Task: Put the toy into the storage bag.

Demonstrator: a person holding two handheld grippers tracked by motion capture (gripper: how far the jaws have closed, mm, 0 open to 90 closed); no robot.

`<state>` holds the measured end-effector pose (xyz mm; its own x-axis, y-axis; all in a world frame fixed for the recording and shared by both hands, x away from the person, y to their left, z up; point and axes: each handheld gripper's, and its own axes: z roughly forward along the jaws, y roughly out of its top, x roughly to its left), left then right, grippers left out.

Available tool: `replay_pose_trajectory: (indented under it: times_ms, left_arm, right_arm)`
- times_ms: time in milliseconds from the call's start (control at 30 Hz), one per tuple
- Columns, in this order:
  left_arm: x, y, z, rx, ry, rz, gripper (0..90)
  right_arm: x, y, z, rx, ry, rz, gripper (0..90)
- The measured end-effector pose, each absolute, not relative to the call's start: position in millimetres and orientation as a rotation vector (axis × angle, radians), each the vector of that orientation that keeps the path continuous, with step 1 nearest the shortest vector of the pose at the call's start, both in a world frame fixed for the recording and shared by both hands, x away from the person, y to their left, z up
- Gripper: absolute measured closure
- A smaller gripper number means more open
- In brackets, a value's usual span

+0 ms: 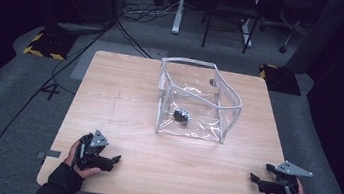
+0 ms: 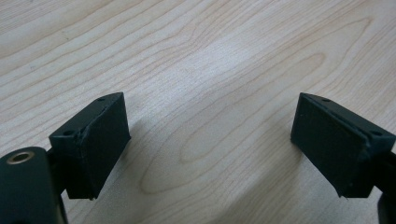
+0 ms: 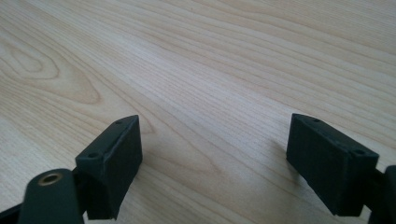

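A clear plastic pouch with a white zip rim stands open in the middle of the light wooden table. A small dark object lies inside it on the bottom. My left gripper rests near the table's front left edge, held in a hand, jaws wide apart over bare wood. My right gripper lies near the front right corner, also open with nothing between its pads. Both are well short of the pouch.
Grey carpet surrounds the table. Cables run across the floor at the left. A chair and a desk leg stand beyond the far edge. Yellow-black marked plates lie on the floor at the back corners.
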<state>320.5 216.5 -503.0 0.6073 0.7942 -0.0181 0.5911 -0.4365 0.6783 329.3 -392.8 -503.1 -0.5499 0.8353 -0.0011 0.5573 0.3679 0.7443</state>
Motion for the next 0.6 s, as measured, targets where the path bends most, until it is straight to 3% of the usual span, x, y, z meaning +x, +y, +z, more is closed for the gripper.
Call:
replay_pose_trajectory:
  times_ms: [600]
  left_arm:
    - [321.2, 215.7, -503.6, 2.172, 1.090, 0.388, 11.5]
  right_arm:
    - [329.3, -392.8, -503.1, 1.214, 2.256, 1.007, 18.6]
